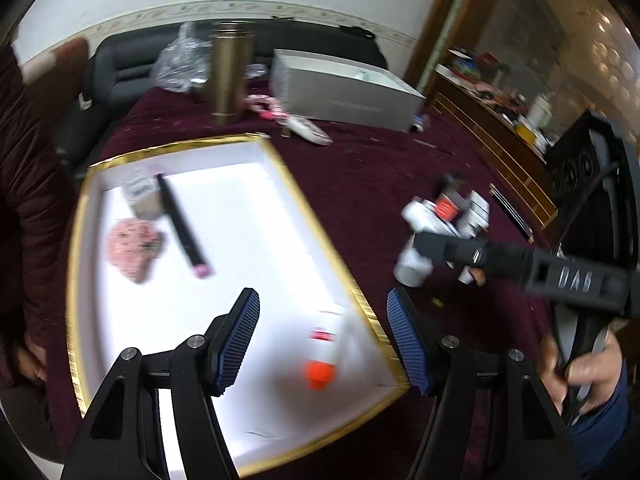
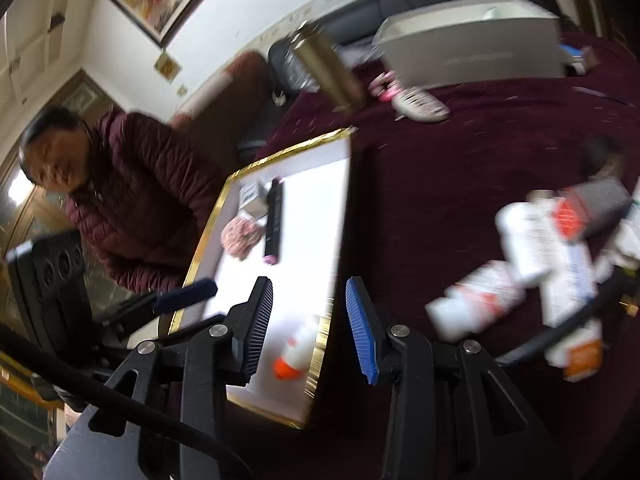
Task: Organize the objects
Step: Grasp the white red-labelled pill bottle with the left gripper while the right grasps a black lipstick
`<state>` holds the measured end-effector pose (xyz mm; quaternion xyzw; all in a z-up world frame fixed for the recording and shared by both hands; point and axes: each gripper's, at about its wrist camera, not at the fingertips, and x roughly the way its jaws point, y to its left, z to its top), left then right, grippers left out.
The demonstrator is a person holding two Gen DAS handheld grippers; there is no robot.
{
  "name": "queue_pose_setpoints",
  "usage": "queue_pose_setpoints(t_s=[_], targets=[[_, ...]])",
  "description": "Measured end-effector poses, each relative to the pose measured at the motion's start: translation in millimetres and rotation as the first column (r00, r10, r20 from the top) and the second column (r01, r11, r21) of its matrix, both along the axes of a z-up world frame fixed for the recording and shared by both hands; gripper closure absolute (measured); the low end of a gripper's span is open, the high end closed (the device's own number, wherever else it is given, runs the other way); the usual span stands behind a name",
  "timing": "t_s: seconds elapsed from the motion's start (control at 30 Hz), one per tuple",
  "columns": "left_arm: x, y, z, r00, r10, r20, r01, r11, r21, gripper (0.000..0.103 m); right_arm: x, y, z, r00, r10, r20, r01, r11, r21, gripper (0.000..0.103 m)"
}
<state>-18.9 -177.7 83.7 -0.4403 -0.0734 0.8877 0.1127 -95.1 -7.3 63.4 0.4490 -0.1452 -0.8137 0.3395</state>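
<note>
Right wrist view looks down between the right gripper (image 2: 310,326), whose blue-padded jaws stand partly apart with nothing between them. Below that gap, a small white bottle with an orange cap (image 2: 294,350) lies on its side in the near corner of the shallow white tray with a gold rim (image 2: 320,332), resting free of both pads. Its long axis runs diagonally, cap toward the camera.

What the coming move seems to turn on is the heap of unsorted white bottles and cartons with orange labels (image 2: 532,264) on the maroon tablecloth (image 2: 440,184). It lies right of the fingers and well apart from the tray. Most pieces lie flat, long axes slanting in different directions and overlapping.

From the left wrist view, the left gripper (image 1: 322,334) hangs over the tray's near right corner, jaws wide and empty, so the tray's edge lies between it and the heap (image 1: 444,224). There the right gripper's black body (image 1: 532,264) reaches in beside that heap. The right hand is therefore likely the nearer one for the next pick.

Already in the tray's far part sit a black stick with a pink end (image 1: 182,224), a pink crumpled lump (image 1: 134,248) and a small grey box (image 1: 142,196).
</note>
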Motion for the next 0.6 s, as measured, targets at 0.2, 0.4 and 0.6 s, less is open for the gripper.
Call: queue_pose_setpoints(t_s=[0.2, 0.4, 0.6], targets=[[6, 57, -11, 0.996, -0.087, 0.013, 0.087, 0.996, -0.031, 0.043, 6, 65, 5, 0.996, -0.082, -0.046, 0.082, 0.997, -0.014, 0.059], [-2, 111, -17, 0.983, -0.184, -0.002, 0.183, 0.977, -0.108, 0.043, -3, 133, -10, 0.977, -0.196, -0.088, 0.197, 0.980, 0.006, 0.060], [-47, 132, -25, 0.981, -0.186, 0.050, 0.192, 0.961, -0.200, 0.043, -20, 186, -43, 0.952, -0.302, -0.052, 0.302, 0.953, 0.005, 0.060]])
